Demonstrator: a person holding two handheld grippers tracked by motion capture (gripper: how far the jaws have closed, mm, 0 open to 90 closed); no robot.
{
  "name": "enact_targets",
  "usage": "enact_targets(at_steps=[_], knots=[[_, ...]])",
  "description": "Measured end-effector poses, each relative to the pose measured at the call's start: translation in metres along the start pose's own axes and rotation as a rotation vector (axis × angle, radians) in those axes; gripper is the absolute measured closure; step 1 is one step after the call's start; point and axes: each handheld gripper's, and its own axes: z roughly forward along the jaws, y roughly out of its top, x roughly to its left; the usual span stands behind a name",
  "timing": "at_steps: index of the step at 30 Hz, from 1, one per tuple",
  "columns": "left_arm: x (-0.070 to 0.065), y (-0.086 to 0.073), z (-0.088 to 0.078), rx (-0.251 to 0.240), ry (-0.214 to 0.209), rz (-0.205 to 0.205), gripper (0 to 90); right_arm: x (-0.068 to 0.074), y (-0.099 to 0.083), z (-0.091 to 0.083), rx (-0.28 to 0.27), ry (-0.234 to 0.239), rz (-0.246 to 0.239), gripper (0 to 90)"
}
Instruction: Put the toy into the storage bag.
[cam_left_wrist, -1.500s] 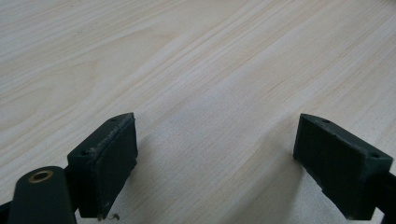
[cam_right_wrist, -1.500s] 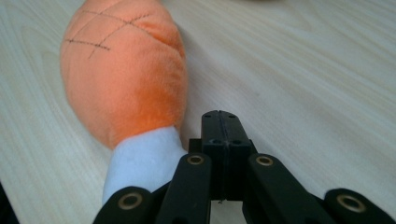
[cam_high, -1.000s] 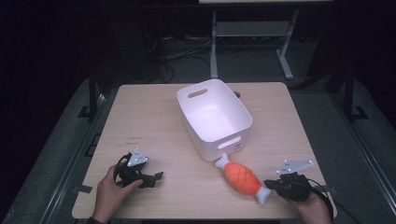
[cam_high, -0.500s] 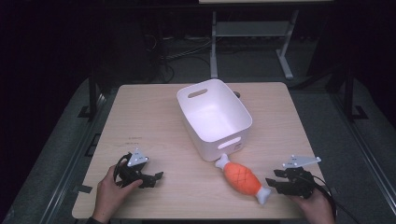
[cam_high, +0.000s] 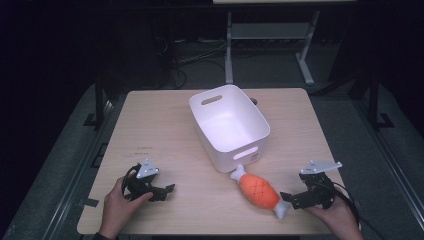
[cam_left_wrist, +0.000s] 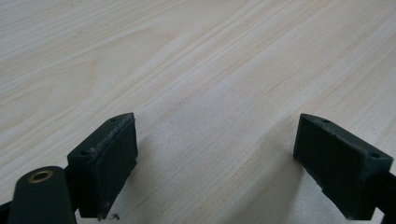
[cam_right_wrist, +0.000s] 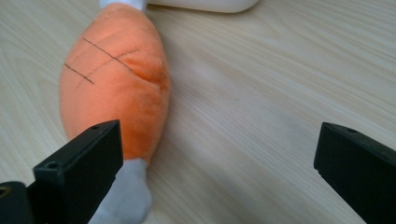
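An orange plush drumstick toy with white stub ends (cam_high: 258, 193) lies flat near the front right of the pale wooden bench (cam_high: 165, 125), one white end just short of the white plastic bin with cut-out handles (cam_high: 229, 125), the other pointing toward the right gripper (cam_high: 292, 199). That gripper's fingers (cam_right_wrist: 79, 170) have just been opening and now stand spread wide; in the right gripper view the near white stub sits by the left finger while the orange body runs off to the side, so nothing is pinched. The likely trouble, as I judge it, is a grasp taken off-centre: closing from here could catch only the soft stub, which may squash and slip out, or the left finger could shove the toy against the bin instead of bracketing it. A lift toward the bin also risks the dangling end snagging the near rim. The left gripper (cam_high: 161, 191) rests low near the front left corner in the person's hand, fingers (cam_left_wrist: 105, 161) spread over bare wood with nothing between them. Open room lies across the whole left half and the strip along the right edge; the tight spots are the gap between toy and bin, and the front edge, which sits close behind both hands.
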Motion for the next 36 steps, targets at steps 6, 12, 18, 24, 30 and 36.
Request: enact_targets(at_steps=[6,12,18,24,30,36], knots=[[0.000,0.000,0.000,0.000,0.000,0.000,12.7,0.007,0.007,0.003,0.013,0.019,-0.035,1.0],[0.000,0.000,0.000,0.000,0.000,0.000,12.7,0.016,0.017,0.005,0.010,0.036,-0.062,1.0],[0.000,0.000,0.000,0.003,0.000,0.003,12.7,0.025,0.024,0.009,0.009,0.059,-0.085,1.0],[0.000,0.000,0.000,0.003,0.001,0.002,12.7,0.032,0.031,0.012,0.002,0.080,-0.101,1.0],[0.000,0.000,0.000,0.003,0.002,0.002,12.7,0.040,0.038,0.019,0.013,0.099,-0.125,1.0],[0.000,0.000,0.000,0.003,0.002,0.003,12.7,0.047,0.044,0.029,0.024,0.111,-0.139,1.0]])
